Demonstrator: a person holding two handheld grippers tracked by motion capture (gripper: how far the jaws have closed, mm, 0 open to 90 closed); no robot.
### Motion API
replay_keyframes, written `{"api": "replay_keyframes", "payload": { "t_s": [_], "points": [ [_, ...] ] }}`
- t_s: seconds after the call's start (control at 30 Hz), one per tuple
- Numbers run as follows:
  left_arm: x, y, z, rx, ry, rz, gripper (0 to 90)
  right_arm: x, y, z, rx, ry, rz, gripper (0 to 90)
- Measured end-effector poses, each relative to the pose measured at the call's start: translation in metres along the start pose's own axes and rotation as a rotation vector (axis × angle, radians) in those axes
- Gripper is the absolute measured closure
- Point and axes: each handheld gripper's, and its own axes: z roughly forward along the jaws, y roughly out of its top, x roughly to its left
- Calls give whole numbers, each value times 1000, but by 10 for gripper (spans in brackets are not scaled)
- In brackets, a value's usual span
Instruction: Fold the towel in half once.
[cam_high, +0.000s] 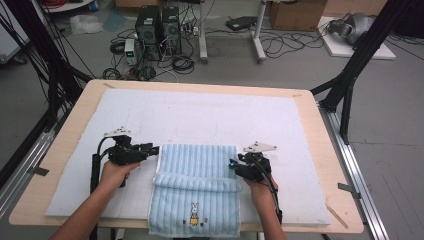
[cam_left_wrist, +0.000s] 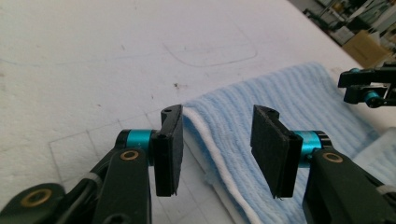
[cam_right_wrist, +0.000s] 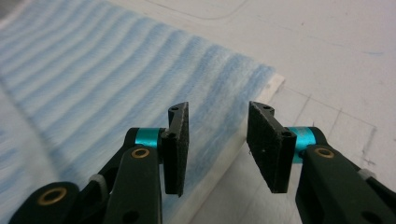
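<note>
Two black two-jaw grippers are flanking a pale blue ribbed terry towel (cam_high: 196, 187) that is lying partly folded on the white felt-like mat (cam_high: 200, 115) covering the light wooden table (cam_high: 65, 145). The towel's long axis is running from the near table edge toward the far side, its near end with a small embroidered rabbit (cam_high: 193, 214) hanging over the edge. The left gripper (cam_high: 152, 149) is sitting just beside the towel's far left corner, the right gripper (cam_high: 234, 165) just beside its right edge, each about equally near to its own side. In the left gripper view, the jaws are standing about half open with the towel's white-trimmed corner (cam_left_wrist: 205, 128) lying between them, unpinched. In the right gripper view, the jaws are standing partly open over the towel's right edge (cam_right_wrist: 243, 93), gripping nothing. The cloth is looking soft, thick and limp, so any next grasp would likely need both far corners.
</note>
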Motion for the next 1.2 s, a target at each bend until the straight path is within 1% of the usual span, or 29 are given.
{"api": "replay_keyframes", "payload": {
  "t_s": [0.07,0.13,0.17,0.2,0.23,0.27,0.3,0.37,0.4,0.43,0.47,0.5,0.53,0.57,0.63,0.7,0.77,0.8,0.83,0.87,0.9,0.93,1.0,1.03,1.07,1.1,1.13,1.17,1.2],
  "points": [
    [0,-2,7,26,6,3,517,-1,1,5,13,-5,1,583],
    [-1,-4,14,57,18,38,532,-1,1,7,26,-12,-3,603],
    [-2,-5,17,68,26,57,564,-2,1,7,29,-4,4,617],
    [-4,-6,21,91,52,88,613,-3,1,8,32,0,4,652],
    [-6,-5,22,89,89,144,706,-4,0,8,42,15,4,728],
    [-7,-4,23,91,95,177,851,-3,0,9,45,24,-9,792],
    [-8,-3,25,97,110,189,875,-2,1,9,48,36,-24,830],
    [-9,1,29,89,150,206,882,-1,2,9,47,20,-31,839],
    [-9,3,31,86,154,187,882,-2,3,9,38,6,-23,836],
    [-9,4,33,81,148,161,878,-3,3,10,40,5,-12,813],
    [-9,4,33,68,150,140,846,-4,4,11,43,-3,-10,757],
    [-10,5,32,71,143,121,743,-3,5,10,41,-21,-2,708],
    [-10,5,31,77,143,117,657,-4,5,7,25,-23,3,668],
    [-11,4,29,74,138,98,581,-4,5,6,13,-29,6,614],
    [-12,2,25,73,116,92,536,-6,6,3,-9,-38,19,562],
    [-14,0,26,116,85,92,501,-7,7,6,7,-28,19,478],
    [-18,0,27,132,74,110,454,-6,7,12,31,-22,-9,371],
    [-20,-1,28,139,53,118,473,-7,7,16,62,-19,-10,322],
    [-22,-2,29,144,55,144,496,-7,7,19,69,-11,-6,309],
    [-24,-3,30,146,73,176,500,-7,8,19,72,-14,-16,301],
    [-26,-3,30,151,88,219,538,-6,8,20,78,-9,-21,288],
    [-27,-4,31,143,102,234,583,-6,8,20,81,-7,-31,248],
    [-23,-4,30,134,106,219,706,-2,8,22,94,-5,-65,203],
    [-22,-4,32,129,78,192,773,-1,9,22,102,-9,-67,210],
    [-22,-4,32,130,77,189,828,-1,10,22,107,-13,-57,265],
    [-23,-5,33,126,78,192,838,-1,10,21,103,-15,-48,363],
    [-24,-5,33,125,77,194,845,-1,11,19,94,5,-41,507],
    [-23,-4,34,124,76,185,849,0,11,18,92,26,-50,583],
    [-22,-4,34,123,70,171,851,2,11,18,89,45,-55,699]
  ]
}}
